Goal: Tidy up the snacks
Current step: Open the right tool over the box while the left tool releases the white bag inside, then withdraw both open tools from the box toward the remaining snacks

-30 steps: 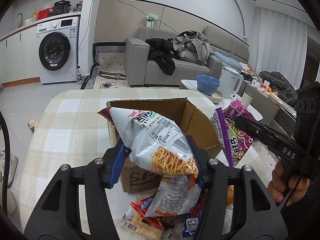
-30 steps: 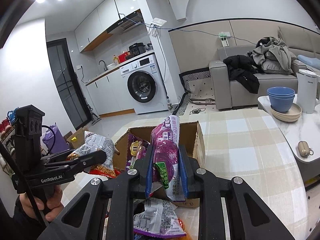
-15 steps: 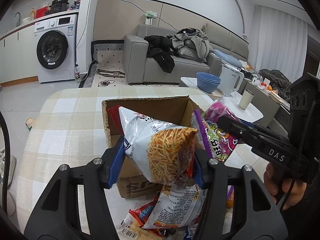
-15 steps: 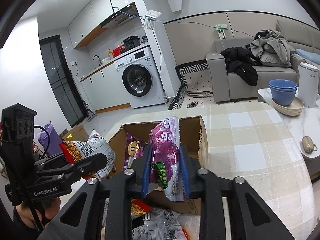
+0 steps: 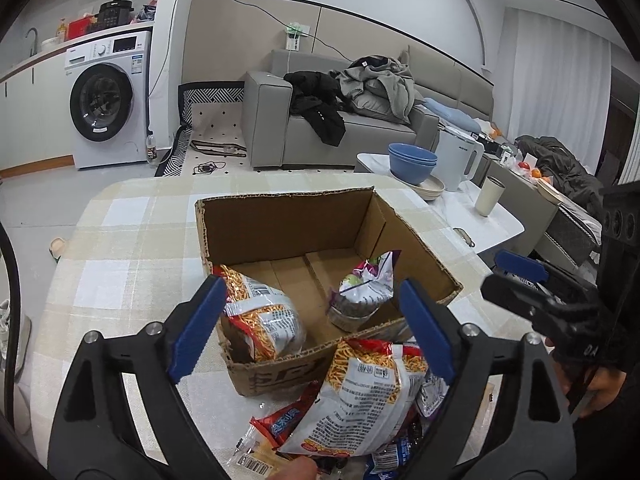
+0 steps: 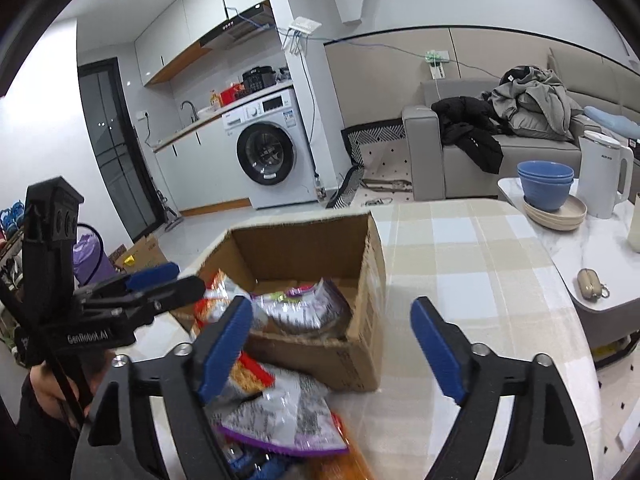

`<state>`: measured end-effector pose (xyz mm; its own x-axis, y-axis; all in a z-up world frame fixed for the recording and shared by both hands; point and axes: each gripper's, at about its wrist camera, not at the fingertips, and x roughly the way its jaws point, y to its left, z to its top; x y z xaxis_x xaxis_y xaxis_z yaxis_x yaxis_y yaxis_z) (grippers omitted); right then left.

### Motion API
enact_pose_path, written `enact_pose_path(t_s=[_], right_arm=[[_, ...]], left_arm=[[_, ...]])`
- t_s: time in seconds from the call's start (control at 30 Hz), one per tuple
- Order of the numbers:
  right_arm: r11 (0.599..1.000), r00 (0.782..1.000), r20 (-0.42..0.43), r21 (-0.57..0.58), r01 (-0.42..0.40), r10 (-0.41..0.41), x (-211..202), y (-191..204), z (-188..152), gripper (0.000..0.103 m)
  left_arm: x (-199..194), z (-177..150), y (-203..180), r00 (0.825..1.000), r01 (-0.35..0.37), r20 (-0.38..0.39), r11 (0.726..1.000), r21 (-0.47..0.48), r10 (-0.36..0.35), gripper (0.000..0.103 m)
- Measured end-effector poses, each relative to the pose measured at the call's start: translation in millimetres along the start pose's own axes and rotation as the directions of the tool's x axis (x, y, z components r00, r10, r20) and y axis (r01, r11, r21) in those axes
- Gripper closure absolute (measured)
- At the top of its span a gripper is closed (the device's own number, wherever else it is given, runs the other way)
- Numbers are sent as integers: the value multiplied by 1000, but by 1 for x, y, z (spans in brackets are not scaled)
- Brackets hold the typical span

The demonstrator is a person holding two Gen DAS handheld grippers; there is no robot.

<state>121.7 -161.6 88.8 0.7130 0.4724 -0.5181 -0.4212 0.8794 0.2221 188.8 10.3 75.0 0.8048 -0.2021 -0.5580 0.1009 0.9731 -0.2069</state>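
In the box on the worktop, left wrist view: 2 bags are already in, a noodle-snack bag at the near left corner and a purple bag toward the right wall. Left hand-held gripper is above the near edge w/ jaws wide apart, holding nothing. A pile of more packets lies just near the box, outside it, so most of the job is left, I'd say.

Right wrist view: right hand-held gripper is likewise spread apart and empty, hovering at the box's near right corner. Purple bag is inside; loose packets, blurred, sit under the left finger. Next pick prob. comes from that pile.
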Motion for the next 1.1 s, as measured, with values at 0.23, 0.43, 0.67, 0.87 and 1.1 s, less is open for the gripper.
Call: enact_pose_path(t_s=[0.23, 0.43, 0.67, 0.87, 1.1], right_arm=[[998, 1000, -2, 54, -15, 15, -17, -20, -29, 3], [999, 998, -51, 14, -38, 38, -21, -21, -47, 1], [996, 992, -105, -47, -80, 75, -22, -14, -65, 1], [991, 988, -145, -118, -71, 53, -22, -6, -74, 1], [992, 987, -154, -103, -67, 51, -25, -10, -75, 1]], left_arm=[[-9, -18, -2, 1000, -1, -6, 1000, -17, 1, 1], [-25, -43, -8, 999, -35, -16, 999, -20, 35, 1], [-52, -65, -18, 999, -50, -10, 999, -16, 50, 1], [-76, -80, -27, 999, -40, 0, 999, -12, 40, 1], [-89, -96, -41, 998, -50, -28, 998, 34, 51, 1]])
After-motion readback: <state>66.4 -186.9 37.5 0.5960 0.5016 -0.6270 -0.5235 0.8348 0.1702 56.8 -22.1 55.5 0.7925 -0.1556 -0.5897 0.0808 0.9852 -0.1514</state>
